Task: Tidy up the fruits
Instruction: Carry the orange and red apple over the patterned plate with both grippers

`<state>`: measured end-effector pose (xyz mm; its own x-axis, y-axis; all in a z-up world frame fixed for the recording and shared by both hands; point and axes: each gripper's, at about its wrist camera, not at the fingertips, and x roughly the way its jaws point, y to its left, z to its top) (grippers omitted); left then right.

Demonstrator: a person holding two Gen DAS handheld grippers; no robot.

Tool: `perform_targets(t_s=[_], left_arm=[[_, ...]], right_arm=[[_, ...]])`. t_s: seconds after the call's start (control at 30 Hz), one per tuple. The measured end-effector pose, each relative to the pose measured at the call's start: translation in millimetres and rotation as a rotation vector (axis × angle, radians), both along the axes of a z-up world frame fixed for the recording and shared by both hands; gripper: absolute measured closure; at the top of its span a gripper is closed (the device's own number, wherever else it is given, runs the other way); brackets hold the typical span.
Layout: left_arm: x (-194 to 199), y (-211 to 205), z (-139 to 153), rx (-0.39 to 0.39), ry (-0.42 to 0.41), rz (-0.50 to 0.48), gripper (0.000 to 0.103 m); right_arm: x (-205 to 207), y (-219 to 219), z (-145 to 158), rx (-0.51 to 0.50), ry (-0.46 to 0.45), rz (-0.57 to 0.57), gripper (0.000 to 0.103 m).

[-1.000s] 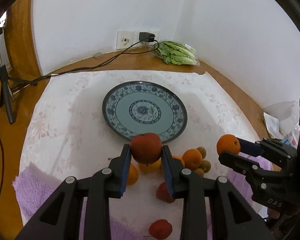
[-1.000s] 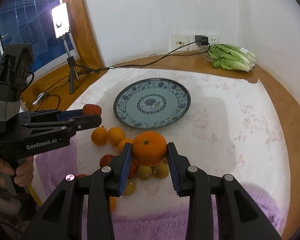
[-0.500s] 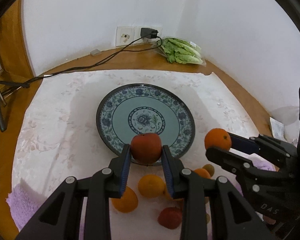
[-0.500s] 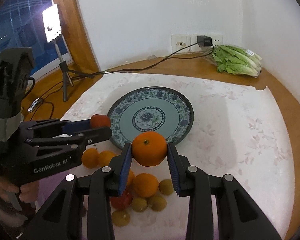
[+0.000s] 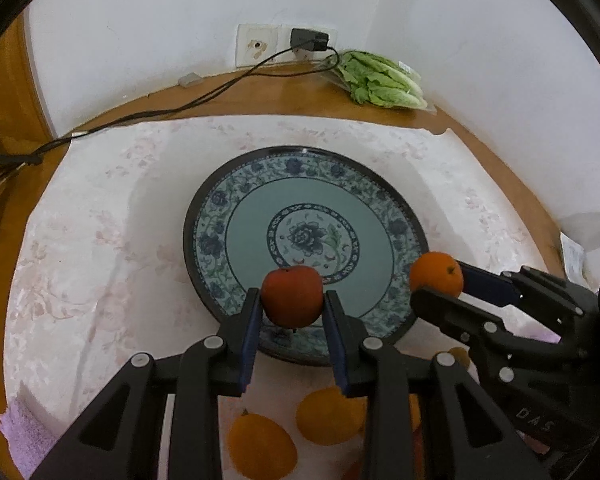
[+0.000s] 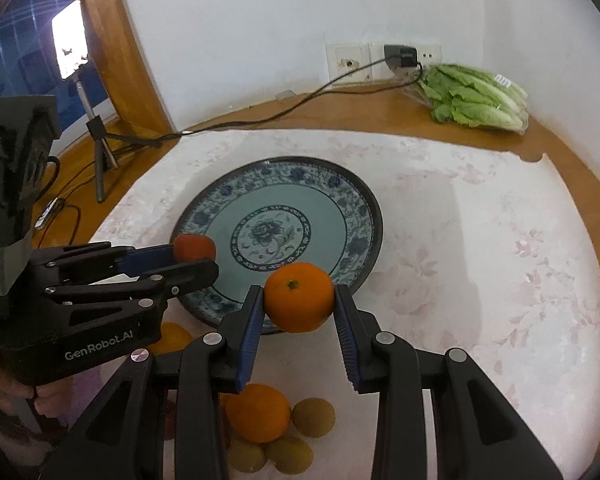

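My left gripper (image 5: 292, 300) is shut on a red fruit (image 5: 292, 295) and holds it above the near rim of the blue patterned plate (image 5: 236, 196). My right gripper (image 6: 299, 298) is shut on an orange (image 6: 299, 297) over the plate's (image 6: 352, 200) near right rim. The right gripper (image 5: 434, 282) with its orange (image 5: 436, 271) shows in the left wrist view. The left gripper (image 6: 196, 254) with the red fruit (image 6: 194, 246) shows in the right wrist view. Loose oranges (image 5: 326, 416) and small brown-green fruits (image 6: 314, 416) lie on the cloth below the grippers.
A pale floral cloth (image 5: 100, 220) covers the round wooden table. A bag of lettuce (image 5: 380, 80) lies at the back by the wall sockets, with a charger cable (image 5: 204, 98) trailing left. A lamp on a small tripod (image 6: 96, 132) stands at the left. A purple towel (image 5: 16, 432) lies at the near edge.
Both grippers have moved forward with their fruit, from above the loose pile to over the plate's near rim. The pile now lies below and behind the fingers.
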<state>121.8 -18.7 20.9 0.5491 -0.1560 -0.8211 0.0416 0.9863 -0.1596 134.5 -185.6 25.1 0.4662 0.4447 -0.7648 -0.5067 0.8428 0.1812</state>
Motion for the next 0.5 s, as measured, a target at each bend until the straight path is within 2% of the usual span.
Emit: perform_targets(t_s=[0.5], left_arm=[[4.1,-5.2,-5.9,0.015,0.002,-0.027,0.071]], right_arm=[[1.6,5.6,-5.9,-0.016,-0.009,0.004,0.067]])
